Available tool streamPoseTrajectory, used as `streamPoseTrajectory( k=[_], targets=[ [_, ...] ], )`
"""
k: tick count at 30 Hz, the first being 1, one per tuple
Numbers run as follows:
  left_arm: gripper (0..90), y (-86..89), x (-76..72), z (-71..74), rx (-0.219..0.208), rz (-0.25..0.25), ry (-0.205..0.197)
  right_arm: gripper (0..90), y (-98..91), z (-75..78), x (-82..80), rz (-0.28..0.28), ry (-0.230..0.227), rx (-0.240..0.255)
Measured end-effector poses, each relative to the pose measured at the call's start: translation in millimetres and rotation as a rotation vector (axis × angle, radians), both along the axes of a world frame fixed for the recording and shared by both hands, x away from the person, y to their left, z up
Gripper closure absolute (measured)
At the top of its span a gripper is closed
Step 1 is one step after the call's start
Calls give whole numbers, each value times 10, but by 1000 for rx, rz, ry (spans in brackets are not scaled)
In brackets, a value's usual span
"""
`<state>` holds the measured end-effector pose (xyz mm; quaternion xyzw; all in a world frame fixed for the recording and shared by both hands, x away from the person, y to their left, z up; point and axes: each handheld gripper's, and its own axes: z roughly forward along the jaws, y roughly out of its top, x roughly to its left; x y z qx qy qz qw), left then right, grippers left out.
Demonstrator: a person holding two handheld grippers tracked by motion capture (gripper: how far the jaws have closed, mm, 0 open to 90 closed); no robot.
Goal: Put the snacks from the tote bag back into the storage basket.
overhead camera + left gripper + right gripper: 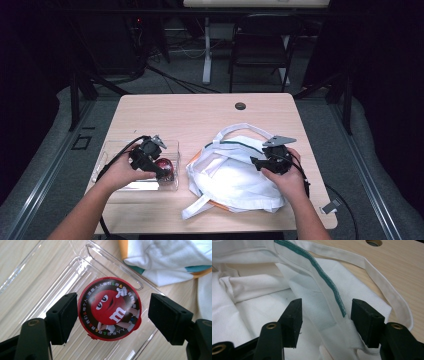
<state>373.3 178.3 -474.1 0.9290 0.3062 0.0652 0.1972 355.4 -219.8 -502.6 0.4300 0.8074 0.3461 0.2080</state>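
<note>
The left claw [110, 315] stands open, the red tin [110, 308] dead centre between its jaws, inside the clear tray [82, 267]. The right claw [325, 320], also open, straddles the bag [262, 312] hem.

A round grommet hole [240, 106] sits near the desk's [180, 112] far edge, about midway along it. Beyond the desk, a dark folding chair [260, 45] and a white leg [206, 55] stand on grey floor.
</note>
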Motion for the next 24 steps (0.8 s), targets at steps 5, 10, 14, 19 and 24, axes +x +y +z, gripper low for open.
streamPoseTrajectory(
  k=[5,10,14,19,24],
  targets=[
    [242,0,-23,94,-26,0,-14,430,3,0,-1,-1,-3,0],
    [248,4,-53,189,-61,7,-38,430,2,4,-4,-3,-4,1],
    [267,-18,-88,238,-97,16,-40,430,6,9,-6,2,-3,-3],
    [303,-91,-146,277,-124,13,-56,430,11,10,-8,4,-4,-3],
    [329,-181,-196,296,-144,15,-74,430,11,12,-10,6,-7,-10]
  ],
)
